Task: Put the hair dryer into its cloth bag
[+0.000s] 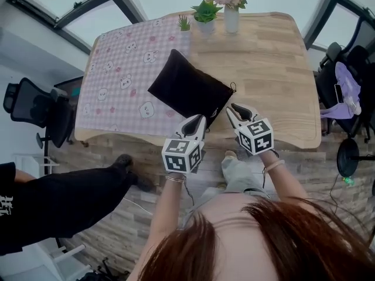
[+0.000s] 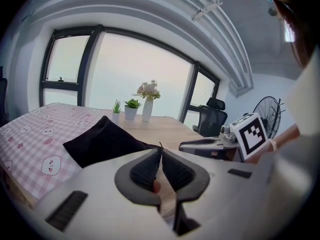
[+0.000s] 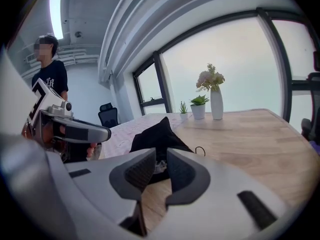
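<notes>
Black bag (image 1: 188,91) lies bulging on tabletop (image 1: 275,69); hair dryer unseen, likely inside. Left tongs (image 1: 196,123) together, empty; right tongs (image 1: 237,114) slightly apart, empty. Drawstring (image 1: 232,88) possibly still to pull.

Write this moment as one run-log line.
left gripper shut | right gripper open, narrow gap | cloth bag lying on table | hair dryer unseen

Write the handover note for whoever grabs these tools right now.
Left tool: shut, empty, held over the table's near edge.
Right tool: jaws slightly apart, empty, beside it.
Cloth bag: lies bulging, partly on the pink cloth, mouth end nearest the tools.
Done: no hair dryer shows outside, so it is probably bagged.
Left: confirm that; tighten the drawstring if loose.
</notes>
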{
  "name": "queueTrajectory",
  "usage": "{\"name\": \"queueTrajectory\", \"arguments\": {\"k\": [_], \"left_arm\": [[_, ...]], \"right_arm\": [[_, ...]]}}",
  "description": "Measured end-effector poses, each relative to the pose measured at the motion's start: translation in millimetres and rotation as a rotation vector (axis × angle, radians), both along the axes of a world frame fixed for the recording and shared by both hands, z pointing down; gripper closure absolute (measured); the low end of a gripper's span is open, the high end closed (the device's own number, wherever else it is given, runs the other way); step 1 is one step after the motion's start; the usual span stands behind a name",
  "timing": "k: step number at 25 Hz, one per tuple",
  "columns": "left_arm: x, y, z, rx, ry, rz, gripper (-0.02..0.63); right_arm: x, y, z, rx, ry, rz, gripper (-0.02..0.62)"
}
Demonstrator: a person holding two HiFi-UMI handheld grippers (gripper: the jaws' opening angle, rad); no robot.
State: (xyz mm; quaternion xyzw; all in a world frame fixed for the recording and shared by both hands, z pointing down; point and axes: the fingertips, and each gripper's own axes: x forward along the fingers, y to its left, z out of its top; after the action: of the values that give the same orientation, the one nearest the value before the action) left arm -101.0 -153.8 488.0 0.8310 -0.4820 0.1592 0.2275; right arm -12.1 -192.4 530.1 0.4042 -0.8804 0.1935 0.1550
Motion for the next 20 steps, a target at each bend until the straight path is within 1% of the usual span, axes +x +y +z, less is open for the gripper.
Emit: {"name": "queueTrajectory", "arguments": {"k": [6, 9, 15, 20], "left_arm": [[-11, 10, -16, 0.053, -0.008, -0.016, 0.583], [-18, 16, -25, 0.077, -0.008, -0.029, 0.590], [-25, 28, -50, 0.152, -0.026, -0.017, 0.594], [-28, 40, -69, 0.202, -0.016, -0.022, 0.594]], "right_arm": [[-1, 8, -19, 0.047, 0.005, 0.027, 0.561], [0, 14, -31, 0.081, 0.020, 0.049, 0.592], [-1, 29, -61, 0.173, 0.028, 0.063, 0.595], [3, 44, -80, 0.221, 0.016, 0.086, 0.595]]}}
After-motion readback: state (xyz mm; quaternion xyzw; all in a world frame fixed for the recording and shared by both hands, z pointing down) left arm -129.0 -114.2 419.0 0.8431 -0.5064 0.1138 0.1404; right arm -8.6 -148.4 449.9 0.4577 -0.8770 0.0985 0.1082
